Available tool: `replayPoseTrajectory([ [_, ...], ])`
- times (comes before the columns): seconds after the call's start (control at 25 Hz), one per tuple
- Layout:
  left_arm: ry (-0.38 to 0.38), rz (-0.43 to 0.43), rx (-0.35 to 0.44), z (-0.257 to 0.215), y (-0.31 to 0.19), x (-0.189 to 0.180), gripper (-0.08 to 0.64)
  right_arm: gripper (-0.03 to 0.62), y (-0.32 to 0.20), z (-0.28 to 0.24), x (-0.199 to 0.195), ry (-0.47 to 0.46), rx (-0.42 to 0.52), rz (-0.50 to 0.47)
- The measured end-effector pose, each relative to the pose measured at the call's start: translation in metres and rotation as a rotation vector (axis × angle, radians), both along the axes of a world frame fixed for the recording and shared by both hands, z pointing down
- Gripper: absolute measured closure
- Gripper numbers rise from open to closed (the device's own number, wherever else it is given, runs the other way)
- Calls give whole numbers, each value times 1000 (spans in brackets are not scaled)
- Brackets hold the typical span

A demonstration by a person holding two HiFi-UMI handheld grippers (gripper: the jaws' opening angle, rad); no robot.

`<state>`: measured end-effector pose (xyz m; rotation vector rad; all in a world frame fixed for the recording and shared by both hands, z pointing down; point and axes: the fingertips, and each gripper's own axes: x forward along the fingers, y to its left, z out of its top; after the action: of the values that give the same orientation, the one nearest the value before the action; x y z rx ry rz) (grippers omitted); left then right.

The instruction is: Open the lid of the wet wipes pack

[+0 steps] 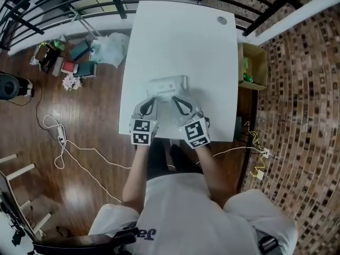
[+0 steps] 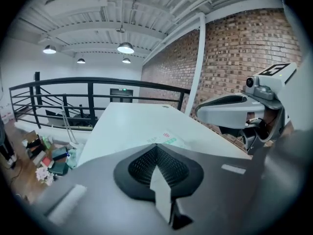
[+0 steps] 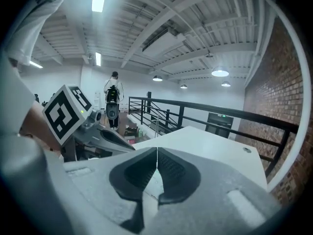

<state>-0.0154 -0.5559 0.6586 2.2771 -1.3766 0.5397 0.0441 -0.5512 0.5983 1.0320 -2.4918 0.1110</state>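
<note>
Wet wipes pack point(image 1: 167, 86), a flat white soft packet with small red and green print on top, lies just ahead of the left gripper point(image 1: 151, 104) and right gripper point(image 1: 180, 104). Both have their jaws pressed together on nothing. The pack rests on the white rectangular table point(image 1: 202, 47).

Wet wipes pack point(image 1: 168, 86) print too small
</note>
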Motion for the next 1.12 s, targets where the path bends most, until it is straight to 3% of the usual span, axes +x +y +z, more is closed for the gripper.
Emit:
replayPoseTrajectory([
  [0.2,-30,30,-55,36,-7,7,545,601,-4,29,-4,87,-13,-29],
  [0.36,-36,36,-29,44,-10,9,545,596,-9,46,-6,141,-10,-51],
  [0.68,-1,18,25,44,-7,9,545,522,-8,78,-18,389,89,-222],
  [0.88,95,-15,29,44,-7,5,545,494,-6,98,-24,577,187,-329],
  [1.12,96,-23,21,45,-7,4,545,494,-6,107,-28,694,273,-391],
])
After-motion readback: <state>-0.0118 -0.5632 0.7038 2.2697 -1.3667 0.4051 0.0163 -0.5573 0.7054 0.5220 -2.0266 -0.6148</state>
